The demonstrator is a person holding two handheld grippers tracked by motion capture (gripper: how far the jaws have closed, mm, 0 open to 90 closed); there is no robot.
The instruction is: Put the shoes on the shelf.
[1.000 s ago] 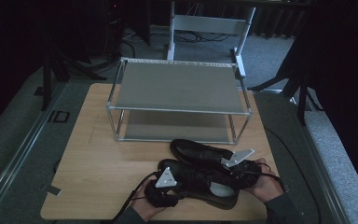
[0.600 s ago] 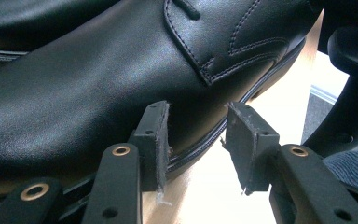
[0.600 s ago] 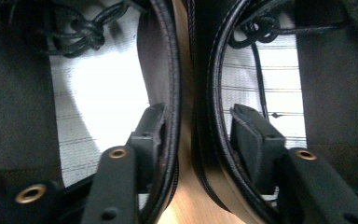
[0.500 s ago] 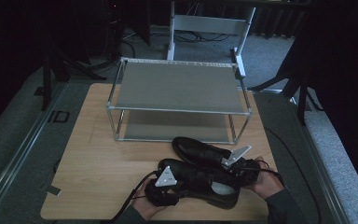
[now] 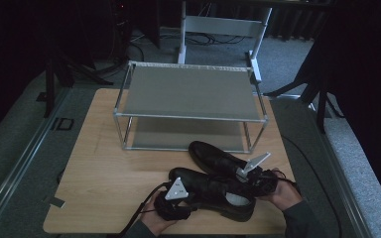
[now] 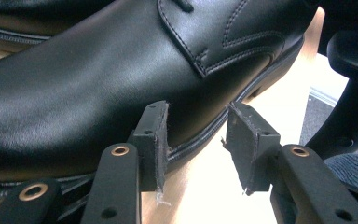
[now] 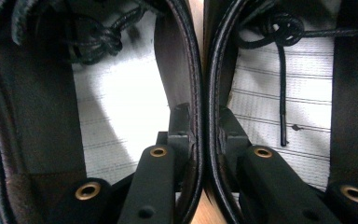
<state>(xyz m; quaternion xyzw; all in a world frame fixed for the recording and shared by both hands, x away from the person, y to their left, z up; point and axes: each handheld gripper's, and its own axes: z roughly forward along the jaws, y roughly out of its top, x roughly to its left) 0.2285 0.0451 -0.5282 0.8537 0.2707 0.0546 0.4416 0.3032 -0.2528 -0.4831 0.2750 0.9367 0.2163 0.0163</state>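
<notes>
1. High view: two black leather dress shoes lie side by side at the near right of the wooden table (image 5: 99,178), in front of a two-tier metal shoe rack (image 5: 188,94). The nearer shoe (image 5: 213,191) points left; the farther shoe (image 5: 213,156) lies just behind it. The left gripper (image 5: 178,201) sits at the nearer shoe's toe end, held by the left hand (image 5: 154,220). The right gripper (image 5: 250,178) is at the heel ends, held by the right hand (image 5: 280,193).

2. Left gripper view: the jaws stand apart with bare table between them. The left pad (image 6: 156,140) lies against the nearer shoe's (image 6: 98,84) sole edge, and the other pad is clear of it, so nothing is gripped.

3. Right gripper view: the jaws have just been closing and now pinch the two adjoining collar walls (image 7: 200,93) of the shoes together, one jaw inside each shoe opening. Pale insoles (image 7: 116,102) and a loose black lace (image 7: 282,93) show inside.
</notes>
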